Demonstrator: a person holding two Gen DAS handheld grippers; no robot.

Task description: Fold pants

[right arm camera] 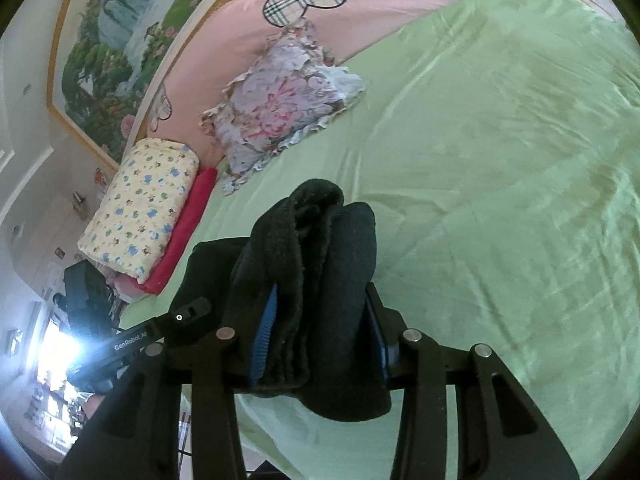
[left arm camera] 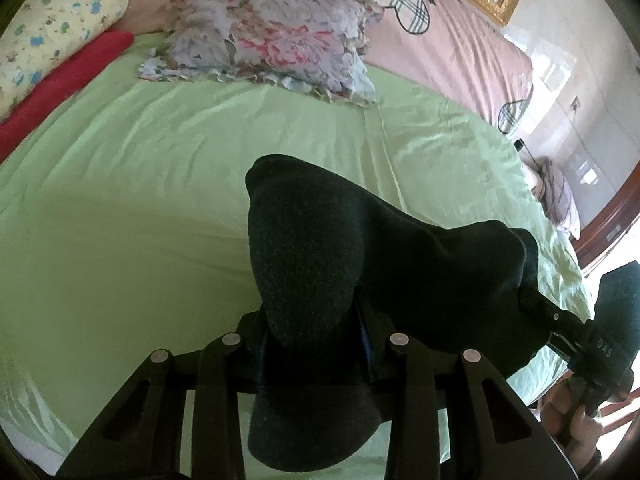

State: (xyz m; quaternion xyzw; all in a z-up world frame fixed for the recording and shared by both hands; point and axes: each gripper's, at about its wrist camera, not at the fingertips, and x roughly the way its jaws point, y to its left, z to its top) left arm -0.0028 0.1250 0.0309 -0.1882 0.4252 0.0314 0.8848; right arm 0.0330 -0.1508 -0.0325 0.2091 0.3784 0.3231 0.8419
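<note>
Above the bed point(left arm camera: 120, 208): pants point(left arm camera: 304, 248) hang bunched
Left tool point(left arm camera: 316, 332): clamped on pants
Right tool point(right arm camera: 320, 320): clamped on pants
Axis: cloth spans left-right between tools

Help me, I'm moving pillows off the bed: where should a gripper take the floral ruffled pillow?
Grip the floral ruffled pillow by its near ruffled corner, coming from the open green bedsheet side. The frill there lies thin and flat, while the far edge rests against the pink headboard cover.

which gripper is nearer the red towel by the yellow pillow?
Left. The left gripper grips the pants on the red towel side; the right gripper grips them farther along, away from it.
</note>
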